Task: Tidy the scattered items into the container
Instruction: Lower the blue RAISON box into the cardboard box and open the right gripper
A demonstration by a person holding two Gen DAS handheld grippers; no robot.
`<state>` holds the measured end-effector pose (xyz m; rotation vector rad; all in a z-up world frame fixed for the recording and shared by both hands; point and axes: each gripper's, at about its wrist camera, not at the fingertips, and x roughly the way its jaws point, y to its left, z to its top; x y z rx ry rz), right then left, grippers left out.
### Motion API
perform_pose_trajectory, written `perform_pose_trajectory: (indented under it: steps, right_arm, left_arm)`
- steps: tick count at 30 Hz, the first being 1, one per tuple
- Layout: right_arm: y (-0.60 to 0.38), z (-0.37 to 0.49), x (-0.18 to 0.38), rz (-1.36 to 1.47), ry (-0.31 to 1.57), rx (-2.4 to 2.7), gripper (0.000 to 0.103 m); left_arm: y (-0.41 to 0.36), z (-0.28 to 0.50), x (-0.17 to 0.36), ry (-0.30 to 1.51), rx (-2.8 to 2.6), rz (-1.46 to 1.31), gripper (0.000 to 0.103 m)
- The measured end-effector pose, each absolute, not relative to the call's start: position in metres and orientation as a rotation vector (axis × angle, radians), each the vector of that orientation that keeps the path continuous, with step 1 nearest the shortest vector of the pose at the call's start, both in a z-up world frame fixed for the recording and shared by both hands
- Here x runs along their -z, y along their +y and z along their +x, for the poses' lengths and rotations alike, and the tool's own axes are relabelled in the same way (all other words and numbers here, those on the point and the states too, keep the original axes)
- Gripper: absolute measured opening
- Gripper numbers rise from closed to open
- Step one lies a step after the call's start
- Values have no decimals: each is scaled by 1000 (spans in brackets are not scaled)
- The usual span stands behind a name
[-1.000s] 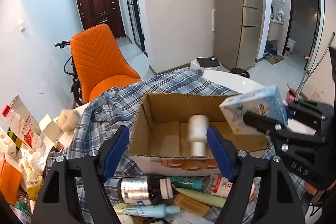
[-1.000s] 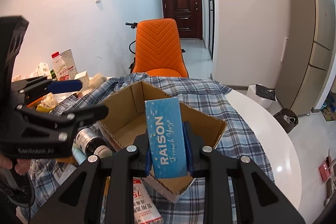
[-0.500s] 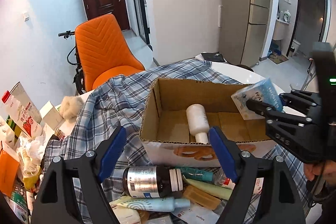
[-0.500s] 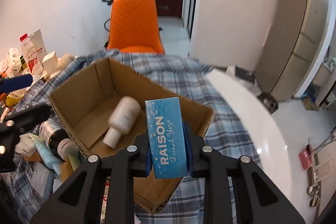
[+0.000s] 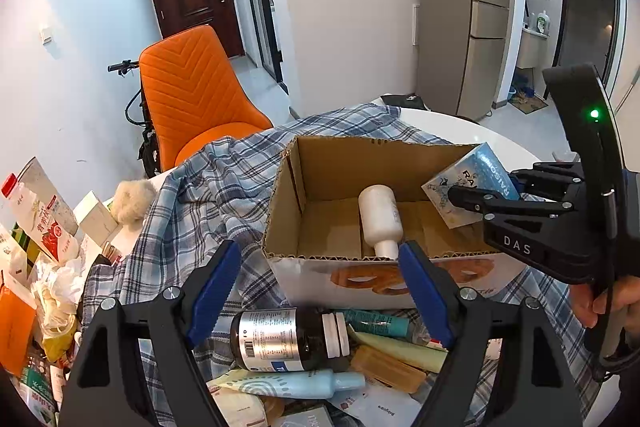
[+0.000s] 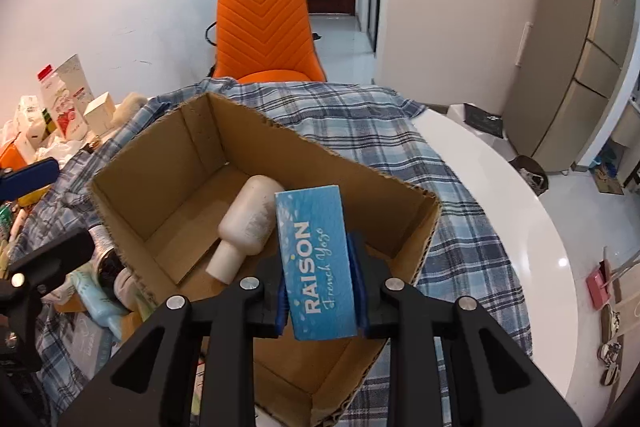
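An open cardboard box point(image 5: 288, 203) point(image 6: 132, 203) stands on a plaid cloth, with a white bottle point(image 5: 378, 215) point(image 6: 250, 223) lying inside. My right gripper point(image 6: 320, 287) point(image 5: 486, 189) is shut on a blue "RAISON" carton point(image 6: 316, 259) point(image 5: 468, 187) and holds it over the box's right part. My left gripper point(image 5: 320, 283) hangs open and empty in front of the box's near wall. Below it lie scattered items: a dark brown bottle point(image 5: 288, 337), a pale blue tube point(image 5: 296, 385), a teal tube point(image 5: 376, 321) and a yellow-green tube point(image 5: 400, 347).
An orange chair point(image 5: 192, 99) point(image 6: 264, 31) stands behind the table. Milk cartons, small boxes and crumpled wrappers point(image 5: 44, 239) pile up at the left. The white round table point(image 6: 496, 195) shows bare at the right. A person's hand point(image 5: 612, 303) grips the right tool.
The right gripper with the blue carton has sunk and tilted down over the box, so the white bottle inside now shows. The left gripper has hardly moved.
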<state>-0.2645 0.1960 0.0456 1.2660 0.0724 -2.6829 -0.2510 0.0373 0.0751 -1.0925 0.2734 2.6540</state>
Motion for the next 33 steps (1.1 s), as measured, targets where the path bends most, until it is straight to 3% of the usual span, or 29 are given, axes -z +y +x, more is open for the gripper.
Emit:
perform_pose_trajectory:
  steps: [4, 8, 16, 27, 33]
  right_arm:
    - [195, -261, -47, 1263, 99, 2674, 25]
    - [195, -259, -50, 1241, 118, 2678, 55]
    - [198, -256, -58, 1207, 92, 2685, 55]
    - [234, -229, -73, 1097, -313, 2485, 55]
    - [236, -181, -87, 945, -193, 2390, 55]
  left_arm:
    - [39, -252, -73, 262, -2645, -1099, 83]
    - [43, -249, -73, 279, -2638, -1096, 83]
    - [48, -245, -72, 311, -2628, -1087, 83]
    - [43, -240, -71, 325, -2633, -1090, 83]
    - [37, -234, -70, 331, -2633, -1098, 83]
